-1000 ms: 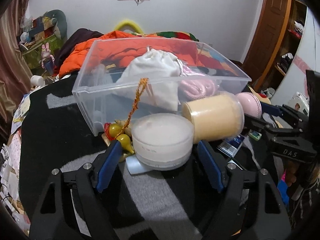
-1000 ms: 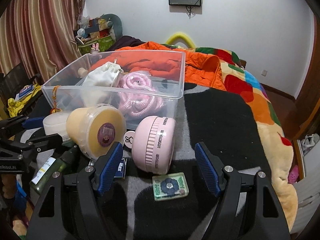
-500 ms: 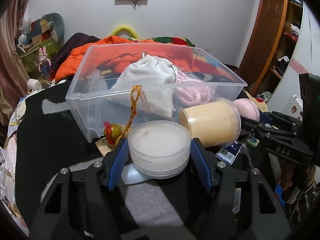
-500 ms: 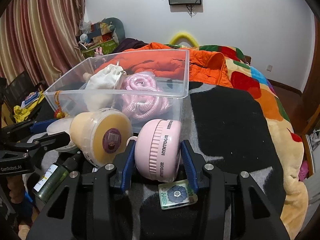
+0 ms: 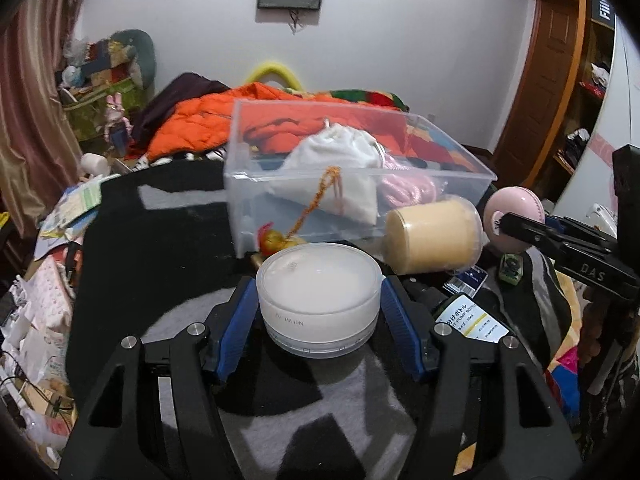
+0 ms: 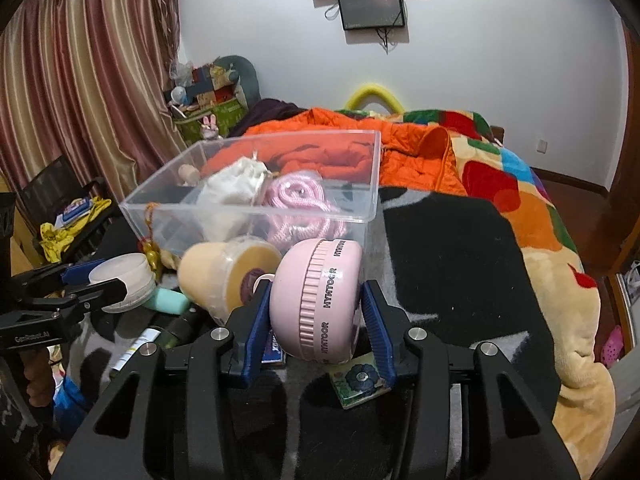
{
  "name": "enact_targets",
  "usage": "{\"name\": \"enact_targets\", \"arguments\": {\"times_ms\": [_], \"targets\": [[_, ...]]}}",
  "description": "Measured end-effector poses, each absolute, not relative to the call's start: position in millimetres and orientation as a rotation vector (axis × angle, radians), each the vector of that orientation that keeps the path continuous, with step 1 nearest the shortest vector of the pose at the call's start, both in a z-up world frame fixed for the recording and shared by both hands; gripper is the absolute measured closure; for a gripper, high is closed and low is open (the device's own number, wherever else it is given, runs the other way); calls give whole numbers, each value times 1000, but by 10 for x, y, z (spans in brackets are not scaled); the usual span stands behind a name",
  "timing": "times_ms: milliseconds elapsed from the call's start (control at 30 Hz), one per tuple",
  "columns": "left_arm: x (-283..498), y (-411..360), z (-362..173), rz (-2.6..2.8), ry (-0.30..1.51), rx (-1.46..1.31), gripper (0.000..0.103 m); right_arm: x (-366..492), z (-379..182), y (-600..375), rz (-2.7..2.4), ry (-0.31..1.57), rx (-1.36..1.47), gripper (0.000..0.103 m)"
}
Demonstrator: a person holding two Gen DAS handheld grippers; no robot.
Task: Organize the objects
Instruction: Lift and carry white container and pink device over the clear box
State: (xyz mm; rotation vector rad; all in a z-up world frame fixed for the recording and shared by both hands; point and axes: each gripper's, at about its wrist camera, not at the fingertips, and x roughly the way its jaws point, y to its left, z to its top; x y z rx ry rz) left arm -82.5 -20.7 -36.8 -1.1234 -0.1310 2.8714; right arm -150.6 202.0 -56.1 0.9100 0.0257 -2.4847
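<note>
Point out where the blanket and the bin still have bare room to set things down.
Bare: black blanket right of the bin; black blanket left of it; the bin's right end, beside the pink rope. Crowded: in front of the bin, around the yellow jar.

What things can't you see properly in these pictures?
- Green bottle: right wrist view, mostly behind the left gripper; label too small to read.
- White bag in the clear box: closed, contents hidden in both views.
- Blue card: right wrist view, covered by the right gripper and pink round case.
- White jar: left wrist view, print too blurred to read.
</note>
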Motion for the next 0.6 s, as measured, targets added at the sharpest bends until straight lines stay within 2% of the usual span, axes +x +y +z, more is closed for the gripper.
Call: {"name": "enact_targets", "arguments": {"times_ms": [600], "targets": [[-1010, -265, 144, 3000, -119, -905, 40, -1520, -108, 1865, -2489, -8, 749, 62]]}}
